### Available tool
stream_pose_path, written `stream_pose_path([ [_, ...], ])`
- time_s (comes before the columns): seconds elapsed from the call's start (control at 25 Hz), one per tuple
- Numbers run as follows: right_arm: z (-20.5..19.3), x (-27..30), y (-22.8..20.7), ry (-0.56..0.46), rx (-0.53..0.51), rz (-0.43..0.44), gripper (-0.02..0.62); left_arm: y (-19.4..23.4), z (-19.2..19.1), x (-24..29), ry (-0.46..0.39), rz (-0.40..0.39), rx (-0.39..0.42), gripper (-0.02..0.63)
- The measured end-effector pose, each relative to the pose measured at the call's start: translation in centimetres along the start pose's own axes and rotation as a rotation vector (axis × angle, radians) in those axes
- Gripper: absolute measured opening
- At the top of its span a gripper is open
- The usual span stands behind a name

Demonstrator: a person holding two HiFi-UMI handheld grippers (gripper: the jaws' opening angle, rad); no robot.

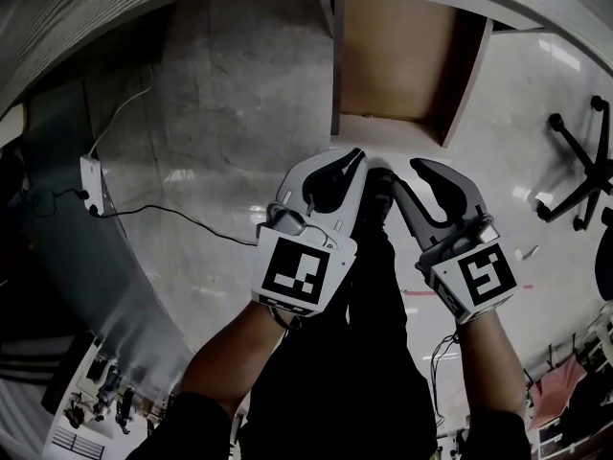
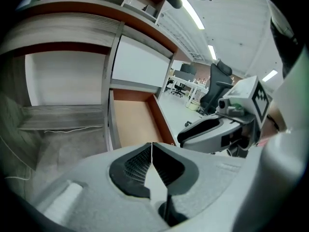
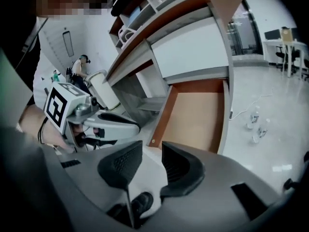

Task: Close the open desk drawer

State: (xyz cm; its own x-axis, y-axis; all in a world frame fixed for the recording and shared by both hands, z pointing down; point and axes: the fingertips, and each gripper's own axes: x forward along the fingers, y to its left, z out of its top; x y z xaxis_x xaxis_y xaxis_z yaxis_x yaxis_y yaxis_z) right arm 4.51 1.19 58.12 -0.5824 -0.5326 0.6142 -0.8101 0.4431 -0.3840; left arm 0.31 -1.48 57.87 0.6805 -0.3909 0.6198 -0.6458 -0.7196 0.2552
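Note:
The desk drawer (image 1: 397, 56) stands pulled out under the desk top, its brown wooden bottom bare. It also shows in the left gripper view as the drawer (image 2: 133, 122) and in the right gripper view as the drawer (image 3: 195, 117). Both grippers hang side by side just in front of its front edge, pointing at it without touching. My left gripper (image 1: 352, 157) is shut, and its ribbed pads (image 2: 140, 166) meet with nothing between them. My right gripper (image 1: 402, 171) is open, with a clear empty gap between its pads (image 3: 120, 166).
A black cable (image 1: 172, 217) runs over the grey floor to a white power strip (image 1: 91, 182) on the left. An office chair base (image 1: 579, 175) stands at the right. Two bottles (image 3: 256, 122) sit on the floor right of the drawer. The person's dark legs are below the grippers.

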Motion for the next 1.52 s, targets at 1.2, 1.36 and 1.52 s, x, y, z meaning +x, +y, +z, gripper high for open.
stream_pose_path([
  [1.2, -6.2, 5.1, -3.7, 0.341, -0.556, -0.120, 0.151, 1.3, -1.8, 1.8, 0.037, 0.019, -0.013, 0.008],
  [1.36, -6.5, 5.1, -4.0, 0.345, -0.573, -0.109, 0.135, 1.3, -2.2, 1.9, 0.041, 0.021, -0.021, 0.008],
  [1.52, -6.4, 5.1, -3.9, 0.327, -0.595, -0.100, 0.124, 1.5, -2.2, 1.9, 0.027, 0.021, -0.032, 0.008],
])
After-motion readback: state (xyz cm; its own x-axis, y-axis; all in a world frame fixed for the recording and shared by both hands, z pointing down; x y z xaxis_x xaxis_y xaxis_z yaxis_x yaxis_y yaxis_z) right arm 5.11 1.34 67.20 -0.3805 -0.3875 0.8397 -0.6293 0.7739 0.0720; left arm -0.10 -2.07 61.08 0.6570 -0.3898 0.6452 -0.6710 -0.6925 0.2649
